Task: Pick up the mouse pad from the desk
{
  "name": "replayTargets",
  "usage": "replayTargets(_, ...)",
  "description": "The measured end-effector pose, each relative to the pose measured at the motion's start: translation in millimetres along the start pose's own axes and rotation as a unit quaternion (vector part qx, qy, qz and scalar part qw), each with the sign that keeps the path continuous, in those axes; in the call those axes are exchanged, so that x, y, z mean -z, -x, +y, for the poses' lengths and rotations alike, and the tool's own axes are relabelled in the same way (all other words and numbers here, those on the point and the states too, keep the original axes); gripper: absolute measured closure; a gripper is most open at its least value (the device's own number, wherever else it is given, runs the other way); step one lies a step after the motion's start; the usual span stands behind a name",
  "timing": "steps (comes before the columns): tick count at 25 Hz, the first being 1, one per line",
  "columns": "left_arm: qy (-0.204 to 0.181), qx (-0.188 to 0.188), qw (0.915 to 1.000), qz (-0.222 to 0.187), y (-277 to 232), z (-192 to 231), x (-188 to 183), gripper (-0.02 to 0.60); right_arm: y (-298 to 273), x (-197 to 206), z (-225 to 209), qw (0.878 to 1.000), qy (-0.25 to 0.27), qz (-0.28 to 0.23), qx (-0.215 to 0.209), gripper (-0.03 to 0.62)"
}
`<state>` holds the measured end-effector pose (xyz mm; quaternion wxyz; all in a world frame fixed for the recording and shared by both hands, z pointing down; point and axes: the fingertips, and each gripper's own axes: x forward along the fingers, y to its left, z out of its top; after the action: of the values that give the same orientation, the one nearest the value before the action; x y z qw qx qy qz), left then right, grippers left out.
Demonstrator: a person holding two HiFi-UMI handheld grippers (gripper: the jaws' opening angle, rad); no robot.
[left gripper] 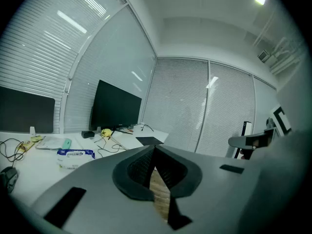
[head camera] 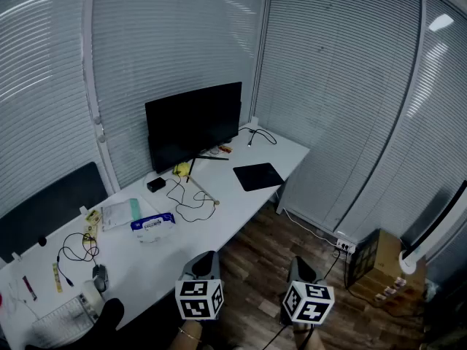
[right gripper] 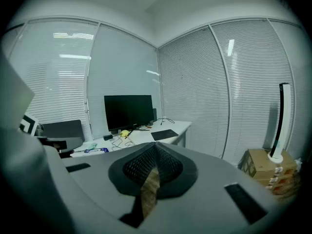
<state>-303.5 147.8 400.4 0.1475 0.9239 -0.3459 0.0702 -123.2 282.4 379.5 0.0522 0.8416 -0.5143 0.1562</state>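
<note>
- Head view shows the mouse pad, black and rectangular, lying flat on the white desk. It sits near the desk's far right end, close to the front edge.
- A black monitor stands on the desk just behind and to the left of the mouse pad.
- A thin cable lies on the desk corner behind the mouse pad, apart from it.
- To the left of the mouse pad, in front of the monitor, are a yellow object, a small black box and a looped black cord.
- Further left along the desk lies a blue and white packet, with papers beside it.
- The left gripper is low in the head view, by the desk's near edge and well apart from the mouse pad.
- In the left gripper view its jaws meet at the tips with nothing between them. Only a sliver of wood floor shows through the slit behind the tips.
- The right gripper is held beside the left one, over the wood floor and also well apart from the mouse pad.
- In the right gripper view its jaws are likewise pressed together and empty.
- Both gripper views look toward the desk, with the mouse pad ahead in the distance.
- A cardboard box stands on the floor at the right, near the blinds.
</note>
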Motion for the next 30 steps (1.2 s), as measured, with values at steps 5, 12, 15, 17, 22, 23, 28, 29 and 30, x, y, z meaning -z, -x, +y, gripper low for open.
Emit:
replayTargets(5, 0.000, -0.001, 1.0000, 0.003, -3.5, -5.3, 3.3, 0.566, -2.0, 0.3, -5.3, 1.000, 0.002, 0.001, -0.002, 0.562)
replayTargets(12, -0.002, -0.007, 1.0000, 0.002, -15.1, -13.2, 4.1, 0.566, -9.6, -1.3, -17.8, 1.000, -0.020, -0.006, -0.014, 0.560)
replayTargets(15, -0.001, -0.010, 0.9999, 0.003, -22.2, -17.9, 4.5, 0.566, -14.1, -0.2, -29.0, 1.000, -0.023, -0.001, -0.010, 0.560)
replayTargets(17, 0.002, -0.013, 0.9999, 0.004, -28.4, -21.6, 5.5, 0.566, -17.9, 0.1, -36.9, 1.000, -0.025, 0.003, -0.012, 0.560)
replayTargets(22, 0.001, -0.017, 0.9998, 0.011, -44.6, -37.2, 17.0, 0.566, -27.4, 8.2, -60.4, 0.999, -0.031, 0.012, -0.012, 0.560)
replayTargets(23, -0.001, -0.015, 0.9998, 0.014, -48.2, -41.5, 19.6, 0.566, -29.6, 10.5, -65.1, 0.999, -0.035, 0.015, -0.012, 0.560)
replayTargets(28, -0.012, -0.008, 0.9996, 0.026, -65.8, -55.4, 25.2, 0.566, -41.0, 15.7, -80.6, 0.999, -0.045, 0.025, -0.009, 0.560)
replayTargets(29, -0.013, -0.007, 0.9995, 0.028, -69.0, -56.7, 25.3, 0.566, -42.7, 16.1, -83.0, 0.999, -0.047, 0.026, -0.008, 0.560)
replayTargets(30, -0.014, -0.006, 0.9995, 0.028, -72.4, -58.0, 24.9, 0.566, -44.6, 16.6, -85.5, 0.998, -0.048, 0.026, -0.007, 0.560)
